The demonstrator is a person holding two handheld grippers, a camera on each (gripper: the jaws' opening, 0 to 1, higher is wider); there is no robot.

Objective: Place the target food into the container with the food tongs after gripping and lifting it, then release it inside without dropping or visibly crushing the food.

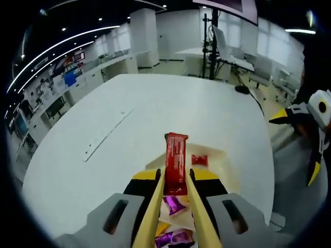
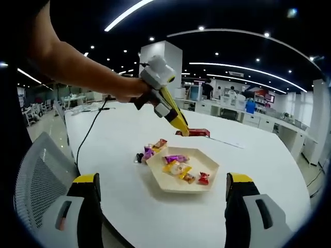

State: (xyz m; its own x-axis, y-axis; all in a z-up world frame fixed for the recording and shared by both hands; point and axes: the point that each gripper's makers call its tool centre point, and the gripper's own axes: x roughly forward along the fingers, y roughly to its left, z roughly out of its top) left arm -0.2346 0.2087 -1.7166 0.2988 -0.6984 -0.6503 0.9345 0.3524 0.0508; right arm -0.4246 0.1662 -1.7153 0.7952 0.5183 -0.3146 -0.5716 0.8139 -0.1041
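Yellow tongs [image 1: 175, 206] in my left gripper [image 1: 175, 192] pinch a red snack bar [image 1: 176, 163] above the hexagonal tray [image 2: 160, 183], so I should lower gently before releasing; right gripper [image 2: 161, 205] gapes wide, holding nothing

big white table [image 2: 129, 206], a hexagonal tray [image 2: 165, 183] just ahead of the right gripper [image 2: 163, 206], maybe two loose candies [image 2: 150, 150] beside it

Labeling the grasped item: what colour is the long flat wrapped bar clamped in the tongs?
Red wrapper with dark print, clearest in the left gripper view: long flat wrapped bar.
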